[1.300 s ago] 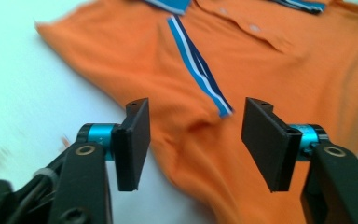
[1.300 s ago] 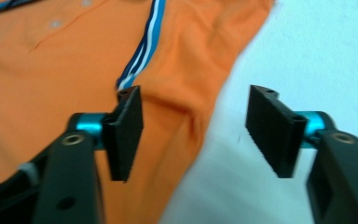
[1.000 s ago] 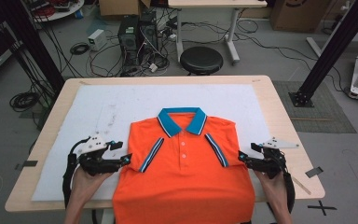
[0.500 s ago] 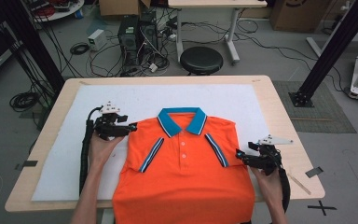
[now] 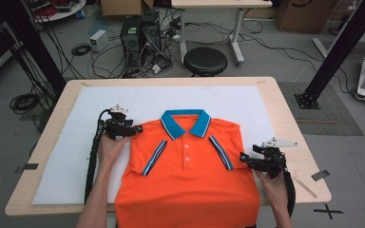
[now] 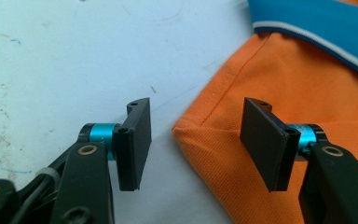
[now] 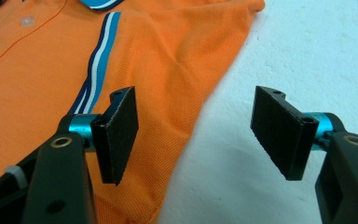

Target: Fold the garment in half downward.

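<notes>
Table [image 5: 290,118]: light wood top, covered by a white sheet [image 5: 76,142].
Polo shirt [image 5: 185,180]: orange, laid flat and face up on the sheet, blue collar [image 5: 185,122] pointed away from the person, hem hung over the near table edge. Sleeves are seen folded in over the front, striped cuffs [image 5: 153,156] lying on the chest.
Left gripper [image 5: 134,129]: held at the shirt's left shoulder corner [image 6: 179,128]. Jaws spread wide, corner framed between them, nothing gripped.
Right gripper [image 5: 241,156]: held at the shirt's right side edge [image 7: 200,116]. Jaws spread wide, one over the fabric, one over the sheet, nothing gripped.
</notes>
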